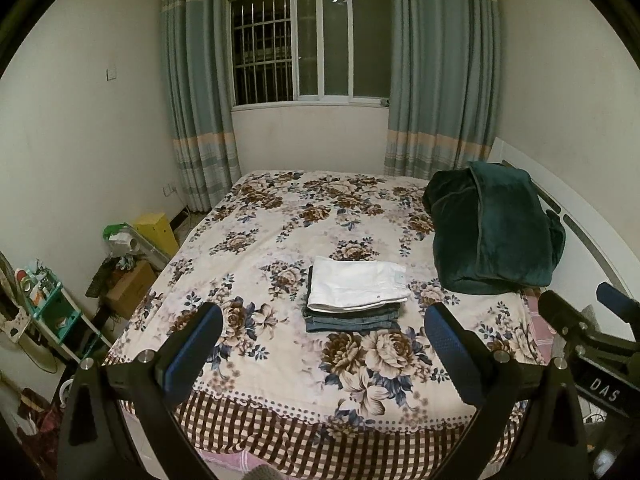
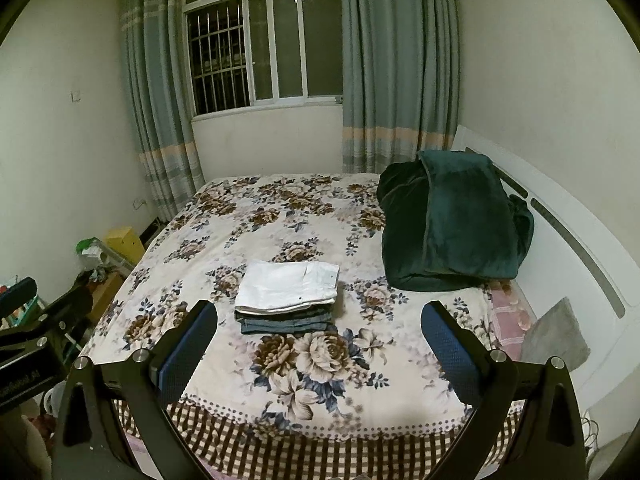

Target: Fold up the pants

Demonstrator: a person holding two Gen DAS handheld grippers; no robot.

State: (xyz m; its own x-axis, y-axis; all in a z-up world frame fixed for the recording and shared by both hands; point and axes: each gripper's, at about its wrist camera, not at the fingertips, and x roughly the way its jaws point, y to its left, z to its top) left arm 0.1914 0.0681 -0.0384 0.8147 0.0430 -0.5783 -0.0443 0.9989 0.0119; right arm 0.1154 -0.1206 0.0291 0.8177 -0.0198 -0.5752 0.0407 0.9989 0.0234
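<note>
Two folded pairs stacked at frame centre on floral bedspread (image 1: 256, 248): white pants (image 1: 358, 285) atop blue jeans (image 1: 352, 318). Left gripper (image 1: 322, 340) and right gripper (image 2: 318, 338) spread wide, empty, well short of stack. Soft, light, limp cotton over stiffer denim, judged prone to sliding. Pinch at folded edge, both layers.

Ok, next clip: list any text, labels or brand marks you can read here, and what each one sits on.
"DAS": white letters on the right gripper's black body, seen in the left wrist view.
White lettering on the left gripper's body, right wrist view: too blurred to read.
Shelf items beside the bed: labels too small to read.
</note>
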